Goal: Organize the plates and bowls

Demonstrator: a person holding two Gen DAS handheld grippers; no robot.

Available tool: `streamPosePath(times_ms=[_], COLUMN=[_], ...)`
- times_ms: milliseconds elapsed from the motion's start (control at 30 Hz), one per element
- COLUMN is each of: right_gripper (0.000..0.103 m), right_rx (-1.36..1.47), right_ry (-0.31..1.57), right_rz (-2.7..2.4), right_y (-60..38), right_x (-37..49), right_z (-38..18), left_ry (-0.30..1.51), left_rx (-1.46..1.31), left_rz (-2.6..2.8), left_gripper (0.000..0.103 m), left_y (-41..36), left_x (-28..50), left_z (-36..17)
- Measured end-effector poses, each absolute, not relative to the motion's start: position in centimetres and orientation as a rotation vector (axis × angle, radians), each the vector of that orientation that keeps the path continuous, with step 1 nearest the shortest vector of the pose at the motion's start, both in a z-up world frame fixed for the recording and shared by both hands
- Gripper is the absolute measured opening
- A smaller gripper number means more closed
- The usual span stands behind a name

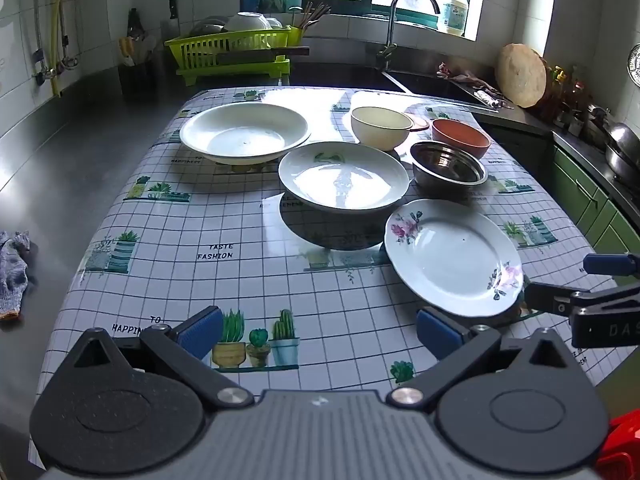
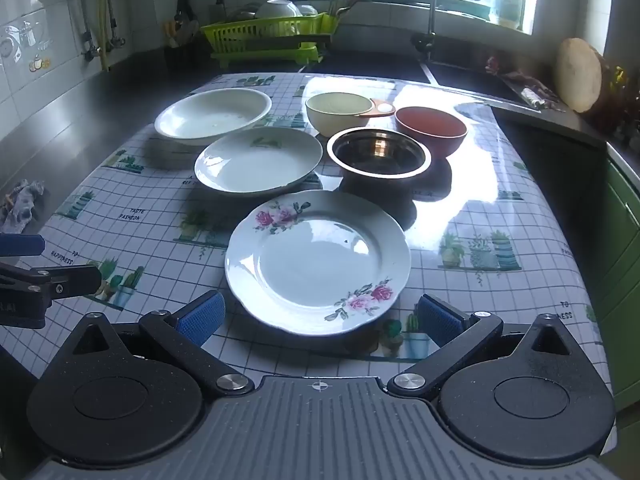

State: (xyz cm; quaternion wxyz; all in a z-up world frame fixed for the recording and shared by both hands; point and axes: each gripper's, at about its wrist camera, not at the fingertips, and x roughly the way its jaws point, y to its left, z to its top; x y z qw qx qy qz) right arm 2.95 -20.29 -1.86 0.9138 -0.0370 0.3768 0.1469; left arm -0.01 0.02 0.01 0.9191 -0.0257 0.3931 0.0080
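A rose-patterned plate (image 1: 454,258) (image 2: 318,262) lies nearest on the tablecloth. Behind it sit a white plate with a green mark (image 1: 343,176) (image 2: 258,160), a large white deep plate (image 1: 245,133) (image 2: 213,115), a steel bowl (image 1: 448,163) (image 2: 379,155), a cream bowl (image 1: 381,127) (image 2: 339,113) and a terracotta bowl (image 1: 461,137) (image 2: 431,130). My left gripper (image 1: 318,330) is open and empty over the table's near edge. My right gripper (image 2: 320,318) is open, its jaws either side of the rose plate's near rim, not touching.
The table has a plastic cloth with a grid and cactus pattern (image 1: 192,264). A green dish rack (image 1: 230,50) with bowls stands behind, a sink and tap (image 1: 394,24) to its right. A rag (image 1: 12,268) lies on the left counter.
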Motion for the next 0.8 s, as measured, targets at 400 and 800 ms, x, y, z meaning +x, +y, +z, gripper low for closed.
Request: streamPosePath(times_ms=[400, 800], right_gripper=[0.103, 0.103], right_rx=[-0.079, -0.075], right_ry=[0.780, 0.784], right_rz=[0.300, 0.306], right_y=[-20.32, -20.41], right_x=[3.10, 3.41], right_z=[-2.00, -2.04], left_ry=[0.821, 0.829], left_rx=[-0.053, -0.046], left_rz=[0.017, 0.022], left_gripper=[0.103, 0.103], left_y=[0.02, -0.25], left_x=[0.11, 0.67], left_z=[-0.34, -0.43])
